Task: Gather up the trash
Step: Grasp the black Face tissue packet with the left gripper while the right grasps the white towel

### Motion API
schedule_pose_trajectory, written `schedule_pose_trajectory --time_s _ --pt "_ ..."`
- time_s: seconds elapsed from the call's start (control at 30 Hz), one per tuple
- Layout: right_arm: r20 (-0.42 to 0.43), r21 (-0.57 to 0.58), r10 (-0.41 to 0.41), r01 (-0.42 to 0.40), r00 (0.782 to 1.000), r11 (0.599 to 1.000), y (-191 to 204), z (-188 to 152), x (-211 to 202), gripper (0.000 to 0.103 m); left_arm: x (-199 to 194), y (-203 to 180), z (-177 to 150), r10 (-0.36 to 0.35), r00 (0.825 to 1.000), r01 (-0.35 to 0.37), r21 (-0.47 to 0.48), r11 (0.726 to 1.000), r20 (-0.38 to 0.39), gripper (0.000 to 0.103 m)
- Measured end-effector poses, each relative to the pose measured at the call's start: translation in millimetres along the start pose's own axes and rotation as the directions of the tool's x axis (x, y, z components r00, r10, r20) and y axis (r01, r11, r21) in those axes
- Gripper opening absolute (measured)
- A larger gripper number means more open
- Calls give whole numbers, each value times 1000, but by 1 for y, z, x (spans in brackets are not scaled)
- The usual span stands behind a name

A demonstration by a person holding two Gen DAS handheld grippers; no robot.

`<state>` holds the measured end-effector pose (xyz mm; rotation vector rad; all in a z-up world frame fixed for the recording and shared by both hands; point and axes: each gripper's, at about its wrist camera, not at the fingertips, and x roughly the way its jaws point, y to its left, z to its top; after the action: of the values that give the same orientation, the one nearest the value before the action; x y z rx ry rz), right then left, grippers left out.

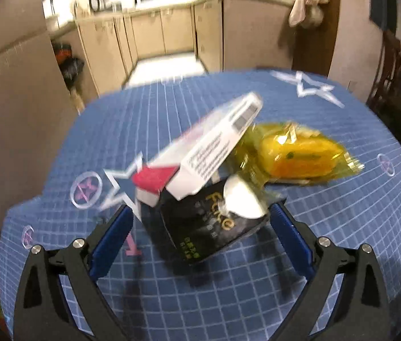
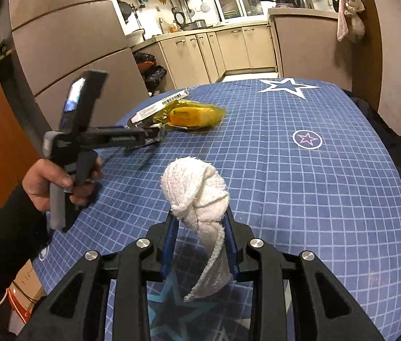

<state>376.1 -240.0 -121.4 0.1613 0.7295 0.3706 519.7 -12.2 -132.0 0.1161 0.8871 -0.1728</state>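
Grippers, two. Left gripper [image 1: 202,216]: jaws spread wide, clamping nothing, blue pads standing either side of a small heap of trash on the worktop [image 1: 342,227]. Right gripper [image 2: 200,224]: jaws clenched on one white cloth [image 2: 197,196], whose bunched top rises beyond the jaw tips while a twisted tail hangs down between them.

Trash, counted from the left wrist view:
- One black packet [image 1: 200,227] with gold lettering, lying between the spread jaws; its lettering is blurred and only partly readable.
- One white carton [image 1: 212,145] with a pink end, tilted, resting on the black packet and reaching beyond the jaw tips.
- One yellow wrapper [image 1: 300,156], shiny, holding something orange-yellow, lying ahead of the jaws and to their right.
- One pale rounded piece [image 1: 243,196] by the right pad, possibly a lid or scrap of foil; too smeared to identify.

Hand, one, seen from the right wrist view: the left hand [image 2: 49,182] grips the left gripper's handle, well to the left of the right jaws.

Obscured: the left wrist view is motion-blurred throughout, and the carton covers part of both packet and wrapper.
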Motion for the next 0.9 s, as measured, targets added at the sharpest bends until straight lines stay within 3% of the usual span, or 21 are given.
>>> schedule_pose_trajectory --time_s 0.07,0.13,0.23,0.4,0.67,0.7,0.77,0.8,0.83,0.9 --pt "11 4 4 -4 1000 1000 1 0 -3 32 7 6 1 -23 999 22 -31 999 -38 94" --pt "19 5 5 -5 1000 1000 3 1 -6 32 7 9 3 -16 999 15 -51 999 -28 94" --pt "27 9 4 -5 1000 1000 5 -1 -10 32 -3 8 -4 -7 1000 7 -45 999 -1 72" --pt "31 10 -1 1 1000 1000 10 -7 -20 32 -39 4 -48 -54 998 55 -55 997 16 71" --pt "-12 -67 -109 108 994 992 22 -39 -22 33 -95 9 -129 -88 995 90 -47 995 37 73" --pt "-20 -71 -119 117 993 991 22 -42 -20 35 -98 9 -132 -103 994 104 -41 994 34 74" --pt "-37 -73 -135 132 990 988 20 -47 -17 49 -100 12 -131 -120 992 121 -18 993 44 86" --pt "-29 -72 -143 140 989 987 19 -50 -19 71 -106 13 -132 -119 991 119 11 993 66 88" --pt "2 -76 -154 154 988 985 19 -52 -25 85 -111 14 -132 -123 989 120 39 992 80 91" --pt "28 -84 -151 153 988 985 19 -55 -33 88 -120 18 -133 -183 979 171 130 977 87 97"
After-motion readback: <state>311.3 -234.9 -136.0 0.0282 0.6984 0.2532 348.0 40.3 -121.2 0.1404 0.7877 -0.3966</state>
